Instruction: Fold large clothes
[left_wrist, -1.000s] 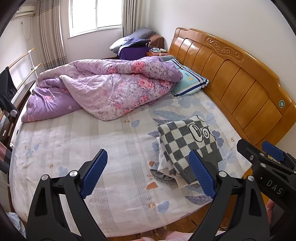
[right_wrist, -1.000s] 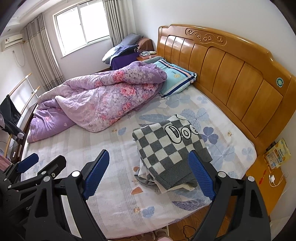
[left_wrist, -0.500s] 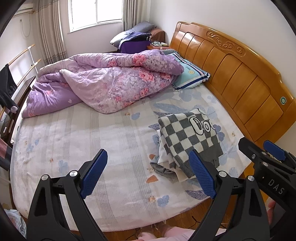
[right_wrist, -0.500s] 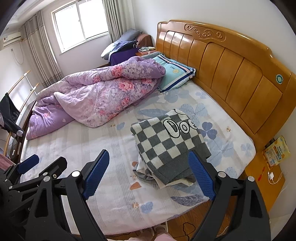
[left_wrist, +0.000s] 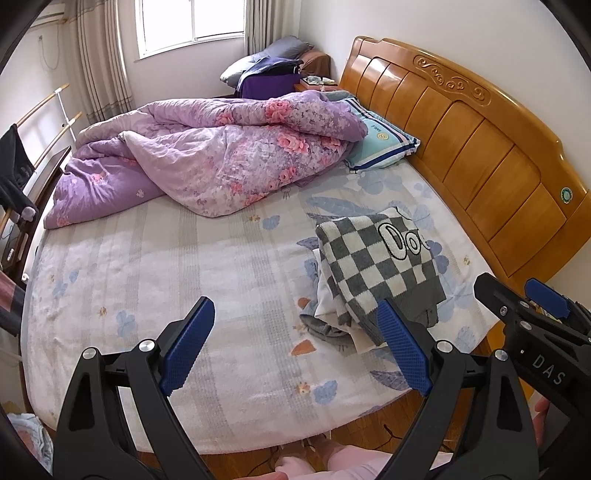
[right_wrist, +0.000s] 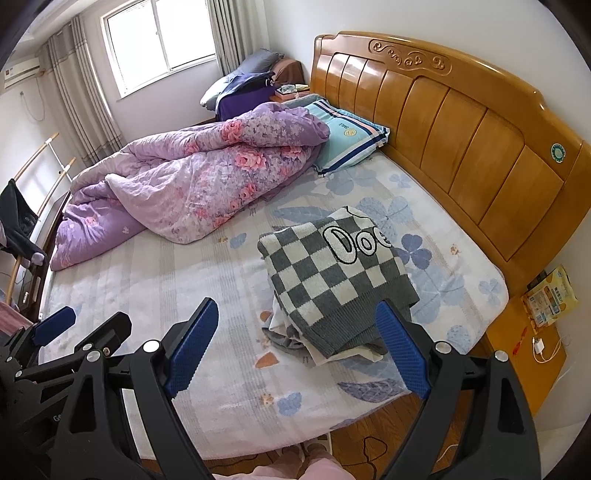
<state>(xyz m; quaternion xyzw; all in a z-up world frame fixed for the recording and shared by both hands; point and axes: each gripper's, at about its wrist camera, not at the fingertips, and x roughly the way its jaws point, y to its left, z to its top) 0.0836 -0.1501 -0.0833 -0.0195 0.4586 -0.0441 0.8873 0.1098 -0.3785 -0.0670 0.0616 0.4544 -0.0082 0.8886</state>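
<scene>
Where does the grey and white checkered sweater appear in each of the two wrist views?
Left wrist view: the checkered sweater lies right of centre, on top of a small clothes pile.
Right wrist view: the checkered sweater lies near the centre, just right of the middle.
Shared landmark: the wooden headboard stands behind it.

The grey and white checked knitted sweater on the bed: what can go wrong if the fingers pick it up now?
The grey and white checked knitted sweater lies folded on a pile of other clothes, so a deep grasp may drag those along. The pile sits near the bed edge, so it might slide off. Lifting one side could undo the fold.
</scene>
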